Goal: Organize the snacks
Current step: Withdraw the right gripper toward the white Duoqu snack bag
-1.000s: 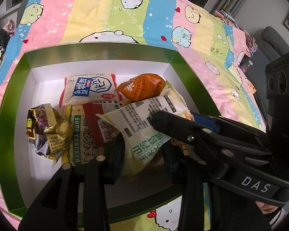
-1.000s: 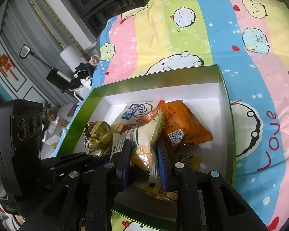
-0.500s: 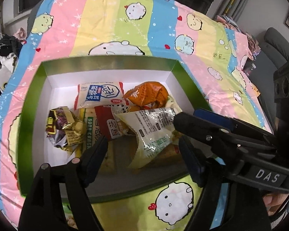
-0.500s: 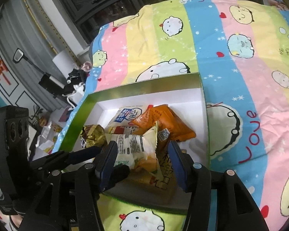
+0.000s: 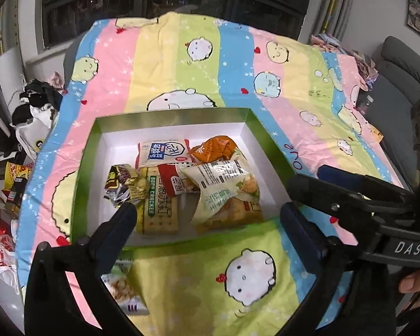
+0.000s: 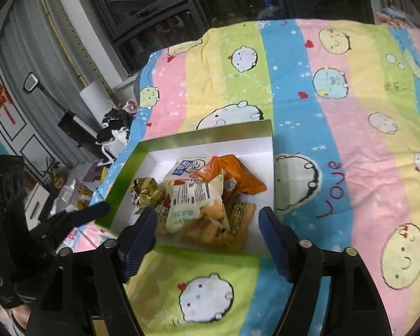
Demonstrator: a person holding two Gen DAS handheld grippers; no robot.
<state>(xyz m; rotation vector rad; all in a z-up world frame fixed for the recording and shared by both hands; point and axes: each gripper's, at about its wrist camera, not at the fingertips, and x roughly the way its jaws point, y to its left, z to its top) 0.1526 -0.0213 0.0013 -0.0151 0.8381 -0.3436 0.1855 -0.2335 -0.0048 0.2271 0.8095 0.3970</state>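
Left wrist view: we are backing both grippers, left (image 5: 207, 218) and right (image 6: 207, 224), off the box (image 5: 168, 116); jaws, just opening, are standing empty, the cream packet (image 5: 221, 184) released.

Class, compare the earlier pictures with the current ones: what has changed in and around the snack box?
Both tools let go of the pale green snack packet, which now lies in the green box. The left tool and right tool have just been opening and pulled back, empty. The other snacks stayed put.

nut packet (image 5: 124, 288) half hidden behind left gripper (image 5: 207, 218)
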